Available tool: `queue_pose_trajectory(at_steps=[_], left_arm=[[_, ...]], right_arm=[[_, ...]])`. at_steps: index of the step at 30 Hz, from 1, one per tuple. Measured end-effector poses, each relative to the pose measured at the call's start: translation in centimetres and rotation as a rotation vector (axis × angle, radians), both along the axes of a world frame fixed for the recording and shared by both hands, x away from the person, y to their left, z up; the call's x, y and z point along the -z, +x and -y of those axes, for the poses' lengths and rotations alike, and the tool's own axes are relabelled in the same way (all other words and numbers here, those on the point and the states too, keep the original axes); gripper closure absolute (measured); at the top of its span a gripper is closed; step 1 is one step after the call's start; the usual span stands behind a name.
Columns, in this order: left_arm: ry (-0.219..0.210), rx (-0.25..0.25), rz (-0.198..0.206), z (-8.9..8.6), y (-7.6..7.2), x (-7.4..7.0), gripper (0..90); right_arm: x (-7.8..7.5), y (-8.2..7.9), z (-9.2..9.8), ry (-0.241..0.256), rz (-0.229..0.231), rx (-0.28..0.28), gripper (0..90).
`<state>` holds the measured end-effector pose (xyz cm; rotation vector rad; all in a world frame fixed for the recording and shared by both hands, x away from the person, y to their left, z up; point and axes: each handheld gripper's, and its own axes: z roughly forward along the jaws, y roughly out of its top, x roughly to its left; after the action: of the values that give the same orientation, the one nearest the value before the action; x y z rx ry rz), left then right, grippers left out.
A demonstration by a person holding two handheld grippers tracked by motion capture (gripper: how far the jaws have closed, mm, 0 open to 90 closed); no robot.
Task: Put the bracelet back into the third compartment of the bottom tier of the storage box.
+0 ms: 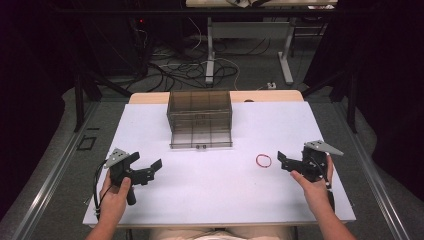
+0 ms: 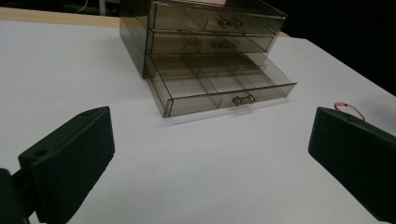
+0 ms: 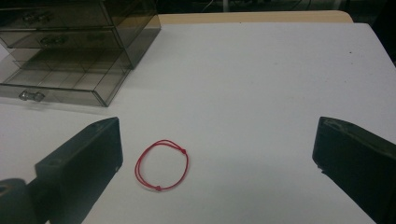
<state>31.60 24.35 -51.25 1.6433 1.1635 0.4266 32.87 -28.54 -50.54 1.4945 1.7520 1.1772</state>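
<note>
I had the bottom drawer [image 2: 219, 88] of the clear organizer [image 1: 200, 117] pulled out already, apparently empty. The red string loop [image 3: 162, 164] lay untouched on the table [image 1: 210, 195]; right gripper [image 3: 217, 158] and left gripper [image 2: 210, 154] both gaped wide, holding nothing.

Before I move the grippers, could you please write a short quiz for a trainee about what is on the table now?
1. True or false: the bottom drawer of the drawer box is pulled out.
2. Multiple choice: the red string loop lies nearest to which gripper? A) left gripper B) right gripper C) equally far from both
3. Fill in: both grippers have their jaws ____ and hold nothing.

Key
1. True; the two drawers above it are closed.
2. B; in the right gripper view the loop lies on the white table just ahead of the jaws, untouched.
3. open
</note>
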Motion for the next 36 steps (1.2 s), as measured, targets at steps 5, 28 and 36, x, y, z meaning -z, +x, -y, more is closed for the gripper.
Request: queue_pose_trajectory(at_steps=[5,28,36], left_arm=[[0.004,0.002,-0.005,0.1,-0.1,0.0,0.5],[0.004,-0.003,-0.001,0.1,-0.4,0.0,0.5],[0.004,-0.002,-0.003,0.1,-0.3,0.0,0.5]], right_arm=[[-0.2,0.2,-0.2,-0.005,0.006,-0.012,4.9],[-0.3,3.2,-1.2,-0.068,-0.070,-0.025,29.1],[-0.2,4.3,-2.0,-0.081,-0.090,-0.063,33.1]])
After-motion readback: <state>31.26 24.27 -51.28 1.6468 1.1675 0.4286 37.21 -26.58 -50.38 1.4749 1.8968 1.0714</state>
